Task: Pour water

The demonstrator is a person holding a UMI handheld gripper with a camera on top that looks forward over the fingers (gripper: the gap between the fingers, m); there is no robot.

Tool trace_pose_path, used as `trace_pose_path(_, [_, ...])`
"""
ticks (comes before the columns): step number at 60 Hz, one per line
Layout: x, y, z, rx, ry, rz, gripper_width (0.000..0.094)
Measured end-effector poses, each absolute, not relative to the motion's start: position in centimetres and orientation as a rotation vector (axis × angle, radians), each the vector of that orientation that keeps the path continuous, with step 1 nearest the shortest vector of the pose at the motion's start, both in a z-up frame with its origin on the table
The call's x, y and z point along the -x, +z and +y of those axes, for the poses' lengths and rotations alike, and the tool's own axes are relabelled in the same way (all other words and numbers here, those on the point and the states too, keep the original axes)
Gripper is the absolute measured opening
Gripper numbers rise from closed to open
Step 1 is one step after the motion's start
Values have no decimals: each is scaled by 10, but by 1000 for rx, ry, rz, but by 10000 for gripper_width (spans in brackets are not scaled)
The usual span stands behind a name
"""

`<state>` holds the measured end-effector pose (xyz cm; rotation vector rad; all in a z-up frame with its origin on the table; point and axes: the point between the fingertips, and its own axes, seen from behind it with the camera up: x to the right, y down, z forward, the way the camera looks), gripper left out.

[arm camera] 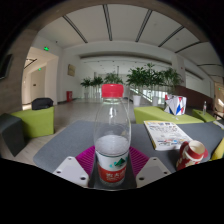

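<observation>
Gripper view: bottle [112,132], red cap, upright, stands between the fingers of the gripper [112,172], its base against the pink pads; cannot tell whether both press it. Right of the bottle: red can [191,154], newspaper [167,134] on the table [62,142].

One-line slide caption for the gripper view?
Gripper fingers hold an upright, red-capped water bottle above a grey table, a red cup to its right.

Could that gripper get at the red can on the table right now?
Probably not as it stands: the gripper appears to be shut on the water bottle, so its fingers are occupied. The red can stands unobstructed beside it.
</observation>
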<state>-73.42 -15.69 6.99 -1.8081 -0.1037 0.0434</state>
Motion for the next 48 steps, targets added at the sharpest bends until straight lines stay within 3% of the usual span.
trace_pose_path(6, [727, 72, -156, 1787, 50, -86, 366])
trace_pose_path(7, [727, 73, -156, 1783, 52, -91, 383])
trace_pose_path(8, [728, 74, -156, 1781, 55, -98, 324])
trace_pose_path(17, [733, 104, -168, 1741, 170, -91, 325])
trace_pose_path(23, [732, 155, -180, 1664, 365, -13, 324])
trace_pose_path(34, [726, 247, -207, 1514, 969, 260, 323])
trace_pose_path(42, [703, 271, -215, 1421, 1426, 523, 323])
trace_pose_path(48, [672, 269, -211, 1303, 1708, 737, 323])
